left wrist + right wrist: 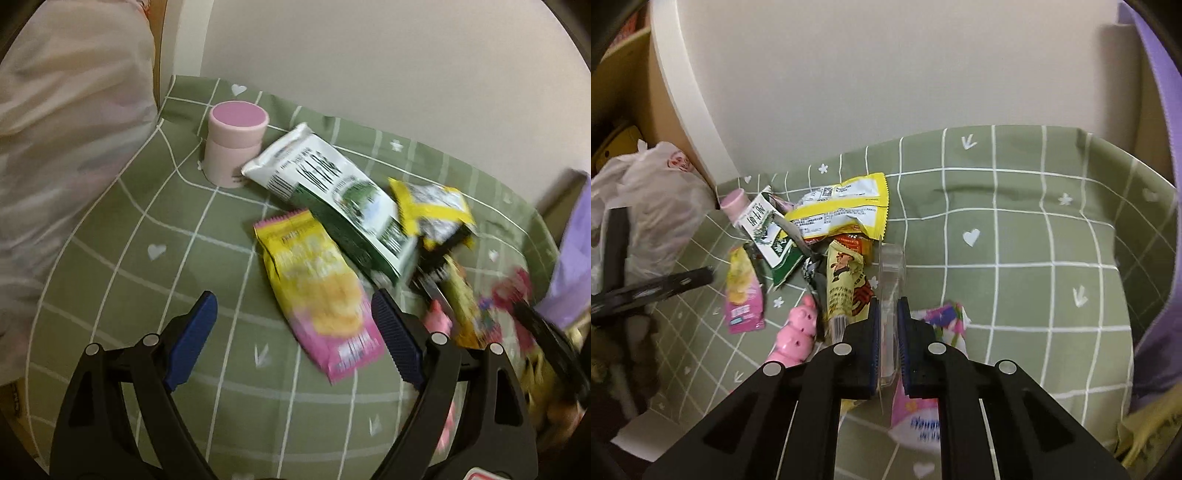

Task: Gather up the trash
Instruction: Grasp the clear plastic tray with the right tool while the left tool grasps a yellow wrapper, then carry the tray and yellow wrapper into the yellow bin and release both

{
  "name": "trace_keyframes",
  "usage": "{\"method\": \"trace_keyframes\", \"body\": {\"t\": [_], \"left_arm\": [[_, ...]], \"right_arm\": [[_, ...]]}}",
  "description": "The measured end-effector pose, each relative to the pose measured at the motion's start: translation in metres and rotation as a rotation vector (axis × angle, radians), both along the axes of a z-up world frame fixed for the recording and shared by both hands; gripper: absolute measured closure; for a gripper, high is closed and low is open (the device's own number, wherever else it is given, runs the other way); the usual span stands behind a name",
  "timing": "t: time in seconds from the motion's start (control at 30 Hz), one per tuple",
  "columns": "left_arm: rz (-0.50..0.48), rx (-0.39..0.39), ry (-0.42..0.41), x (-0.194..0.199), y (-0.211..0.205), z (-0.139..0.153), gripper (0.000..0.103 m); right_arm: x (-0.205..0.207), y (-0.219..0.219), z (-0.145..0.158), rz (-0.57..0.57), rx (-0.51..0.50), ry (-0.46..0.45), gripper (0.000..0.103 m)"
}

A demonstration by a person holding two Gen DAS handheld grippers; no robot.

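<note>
Through the left wrist camera, the left gripper (293, 325) hangs with its jaws spread wide and nothing between them, over a table covered by a green checked cloth (122, 295). Just ahead of its right finger lies a yellow-and-pink snack packet (317, 291), flat on the cloth near the middle. Beyond it a green-and-white wrapper (340, 195) slants toward the far edge, its upper end almost against a pink lidded jar (236, 142) that stands upright near the far left corner. A crumpled yellow-and-black wrapper (432, 214) sits to the right of these; the pile further right is too blurred to sort out.

Through the right wrist camera, the right gripper (886, 325) is clenched on a clear plastic tray (892, 266), a thin transparent piece that stands up between the pads and reaches forward toward the heap. To its left lie a tan snack stick wrapper (846, 284), a big yellow wrapper (846, 206) and a pink pig figure (799, 328); a white plastic bag (646, 206) slumps off the table's left edge, probably where the trash goes.

The clear tray looks feather-light, springy and slick — pinched by its thin wall it could well buckle or slide out, so a grip low on a fold or rim seems safest. The packets look like empty film: soft, crackly and nearly weightless. They are best taken at a crimped end or a raised corner, since a flat middle gives the pads little to bite.
</note>
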State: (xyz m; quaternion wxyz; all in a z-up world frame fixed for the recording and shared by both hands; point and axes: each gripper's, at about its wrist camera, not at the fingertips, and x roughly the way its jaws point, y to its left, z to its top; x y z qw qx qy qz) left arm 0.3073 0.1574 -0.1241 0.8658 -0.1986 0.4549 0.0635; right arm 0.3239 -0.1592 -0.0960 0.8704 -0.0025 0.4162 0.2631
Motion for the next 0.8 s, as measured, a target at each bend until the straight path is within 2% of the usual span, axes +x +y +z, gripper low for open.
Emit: {"method": "trace_keyframes", "body": {"t": [0.13, 0.17, 0.23, 0.27, 0.33, 0.5, 0.63, 0.8], "left_arm": [[0.024, 0.021, 0.043, 0.031, 0.003, -0.015, 0.039], [0.03, 0.018, 0.064, 0.038, 0.004, -0.021, 0.045], [0.028, 0.032, 0.052, 0.043, 0.003, -0.019, 0.058], [0.011, 0.024, 0.052, 0.044, 0.002, -0.019, 0.07], [-0.012, 0.008, 0.045, 0.04, -0.001, -0.015, 0.08], [-0.098, 0.028, -0.039, 0.01, -0.014, 0.016, 0.089], [-0.169, 0.039, -0.114, -0.014, -0.023, 0.044, 0.089], [-0.246, 0.064, -0.201, -0.023, -0.039, 0.078, 0.09]], "right_arm": [[-0.011, -0.004, 0.003, 0.008, 0.0, 0.013, 0.092], [-0.014, -0.004, 0.002, 0.015, -0.003, 0.016, 0.092], [-0.02, -0.005, 0.001, 0.025, -0.02, 0.012, 0.092], [-0.023, -0.005, 0.001, 0.027, -0.027, 0.008, 0.092], [-0.027, -0.006, 0.001, 0.023, -0.036, 0.005, 0.092], [-0.038, -0.004, 0.01, 0.017, -0.036, -0.016, 0.092], [-0.048, -0.003, 0.021, 0.0, -0.039, -0.037, 0.092], [-0.063, -0.007, 0.04, -0.046, -0.016, -0.056, 0.092]]}}
